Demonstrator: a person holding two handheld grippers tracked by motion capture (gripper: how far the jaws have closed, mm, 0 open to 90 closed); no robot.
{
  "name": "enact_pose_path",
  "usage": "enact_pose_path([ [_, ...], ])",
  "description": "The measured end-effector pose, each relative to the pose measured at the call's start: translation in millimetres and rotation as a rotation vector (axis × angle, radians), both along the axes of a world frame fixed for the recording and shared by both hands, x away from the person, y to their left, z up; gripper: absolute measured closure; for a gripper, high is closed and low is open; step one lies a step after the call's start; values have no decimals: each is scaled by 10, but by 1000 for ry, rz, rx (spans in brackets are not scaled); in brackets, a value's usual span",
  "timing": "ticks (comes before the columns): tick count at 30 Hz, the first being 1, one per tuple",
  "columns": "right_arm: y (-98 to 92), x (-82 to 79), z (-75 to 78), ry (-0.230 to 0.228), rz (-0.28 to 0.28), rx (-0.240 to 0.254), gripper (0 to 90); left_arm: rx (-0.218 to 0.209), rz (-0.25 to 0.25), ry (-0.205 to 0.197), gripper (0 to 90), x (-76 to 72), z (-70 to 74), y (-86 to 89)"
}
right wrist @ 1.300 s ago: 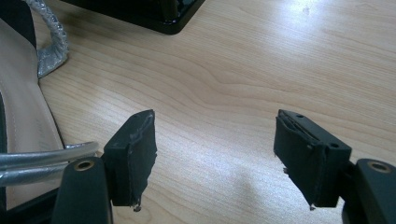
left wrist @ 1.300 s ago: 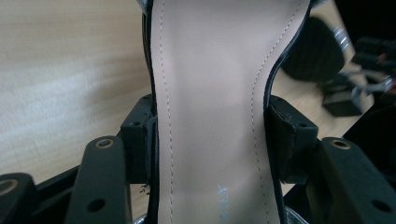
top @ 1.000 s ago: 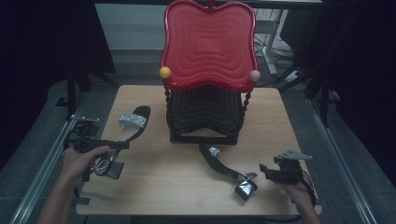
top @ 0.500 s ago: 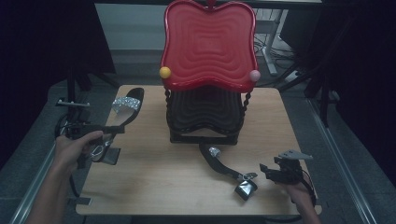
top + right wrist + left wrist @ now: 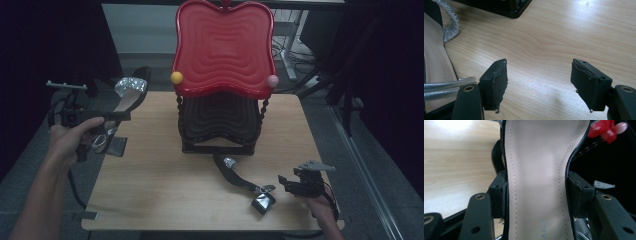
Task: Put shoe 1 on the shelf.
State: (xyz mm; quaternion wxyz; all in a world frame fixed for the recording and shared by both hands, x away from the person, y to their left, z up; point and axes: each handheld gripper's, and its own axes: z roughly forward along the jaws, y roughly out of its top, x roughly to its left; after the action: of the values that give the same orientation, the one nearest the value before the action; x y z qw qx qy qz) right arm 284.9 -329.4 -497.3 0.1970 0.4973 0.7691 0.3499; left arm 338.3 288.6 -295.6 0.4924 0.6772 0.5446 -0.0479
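Observation:
My left gripper [image 5: 112, 116] is shut on a black heeled sandal [image 5: 127, 97] with a glittery silver toe strap, held in the air over the table's left edge, toe pointing away. In the left gripper view both jaws clamp the sides of the sandal's beige insole [image 5: 536, 177]. A second matching sandal [image 5: 240, 179] lies on the table near the front, right of centre. My right gripper [image 5: 290, 184] stands open just to its right, low at the table. In the right gripper view the gripper [image 5: 539, 80] holds nothing, and the sandal's insole [image 5: 437, 60] lies at the left.
A red and black tiered shoe rack [image 5: 222, 75] with wavy shelves stands at the back middle of the wooden table [image 5: 165, 185]. Yellow [image 5: 176, 77] and pink [image 5: 272, 80] knobs sit at its corners. Dark floor and cables surround the table.
My left gripper has lifted the sandal up and away toward the table's back left. The right gripper and the second sandal have stayed where they were.

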Motion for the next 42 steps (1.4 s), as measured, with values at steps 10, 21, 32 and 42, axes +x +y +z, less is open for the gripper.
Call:
enact_pose_path([
  [10,0,8,-10,4,5,4,298,2,-18,-26,427,160,364,-230],
  [21,-10,11,-13,6,6,9,298,-4,-26,-54,427,366,859,-455],
  [32,-22,14,-19,7,4,7,298,20,-42,-68,427,654,1109,-828],
  [42,-22,16,-22,7,4,7,297,38,-34,-71,427,1056,1318,-1219],
])
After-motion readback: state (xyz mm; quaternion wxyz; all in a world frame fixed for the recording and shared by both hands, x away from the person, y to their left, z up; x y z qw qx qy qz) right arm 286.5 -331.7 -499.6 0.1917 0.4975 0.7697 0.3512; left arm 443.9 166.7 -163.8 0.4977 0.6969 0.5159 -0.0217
